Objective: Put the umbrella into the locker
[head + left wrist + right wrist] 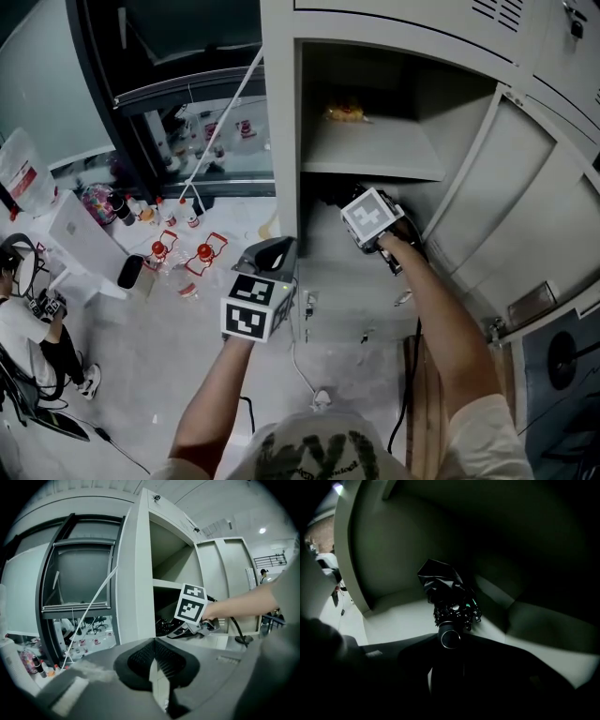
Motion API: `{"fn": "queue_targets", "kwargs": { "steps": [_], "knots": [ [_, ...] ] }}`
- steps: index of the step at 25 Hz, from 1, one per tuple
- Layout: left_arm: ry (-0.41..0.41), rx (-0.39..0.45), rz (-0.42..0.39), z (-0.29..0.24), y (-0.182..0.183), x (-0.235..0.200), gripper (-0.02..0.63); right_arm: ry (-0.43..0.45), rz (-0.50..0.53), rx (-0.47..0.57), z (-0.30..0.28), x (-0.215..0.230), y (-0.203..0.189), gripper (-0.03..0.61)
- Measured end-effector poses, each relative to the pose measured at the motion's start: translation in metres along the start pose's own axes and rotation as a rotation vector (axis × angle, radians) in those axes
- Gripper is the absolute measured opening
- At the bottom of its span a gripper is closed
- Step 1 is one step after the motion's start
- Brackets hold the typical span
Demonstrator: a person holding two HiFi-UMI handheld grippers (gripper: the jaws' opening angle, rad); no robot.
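Reaches into the lower compartment [328, 272] of the locker [279, 112] with the right hand-held gripper [449, 651], jaws opening round the handle [450, 638] of the umbrella [447, 599] lying on the compartment floor [403, 620], evidently to release it there, with the left hand-held gripper [157, 667] closed, empty, held clear outside.

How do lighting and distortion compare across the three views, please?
Head view: evenly lit, though the locker interior is shaded. Left gripper view: bright, with strong fisheye bending the locker's edges. Right gripper view: very dark, the umbrella a black shape on the dim locker floor.
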State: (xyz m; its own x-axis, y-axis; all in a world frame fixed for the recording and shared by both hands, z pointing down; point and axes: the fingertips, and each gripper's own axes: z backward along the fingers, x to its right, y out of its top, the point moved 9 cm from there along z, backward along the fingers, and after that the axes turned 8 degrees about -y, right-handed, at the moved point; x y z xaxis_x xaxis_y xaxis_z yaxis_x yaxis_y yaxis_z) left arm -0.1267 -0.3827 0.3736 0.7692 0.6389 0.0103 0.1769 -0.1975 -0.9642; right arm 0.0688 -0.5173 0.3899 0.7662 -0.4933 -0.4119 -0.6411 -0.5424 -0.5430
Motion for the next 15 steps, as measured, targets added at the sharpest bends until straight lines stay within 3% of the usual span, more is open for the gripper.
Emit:
{"fn": "queue_targets", "kwargs": {
  "steps": [7, 11, 15],
  "knots": [
    [0.0, 0.001, 0.002, 0.006, -0.001, -0.001, 0.005, -0.028, 0.037, 0.066, 0.003, 0.0, 0.003, 0.184],
    [-0.005, -0.002, -0.001, 0.008, -0.002, 0.0, 0.005, 0.001, -0.015, 0.055, -0.003, 0.001, -0.008, 0.246],
    [-0.016, 0.0, -0.002, 0.01, -0.001, 0.004, 0.005, -0.008, -0.048, 0.083, 0.013, 0.001, -0.011, 0.259]
  ]
}}
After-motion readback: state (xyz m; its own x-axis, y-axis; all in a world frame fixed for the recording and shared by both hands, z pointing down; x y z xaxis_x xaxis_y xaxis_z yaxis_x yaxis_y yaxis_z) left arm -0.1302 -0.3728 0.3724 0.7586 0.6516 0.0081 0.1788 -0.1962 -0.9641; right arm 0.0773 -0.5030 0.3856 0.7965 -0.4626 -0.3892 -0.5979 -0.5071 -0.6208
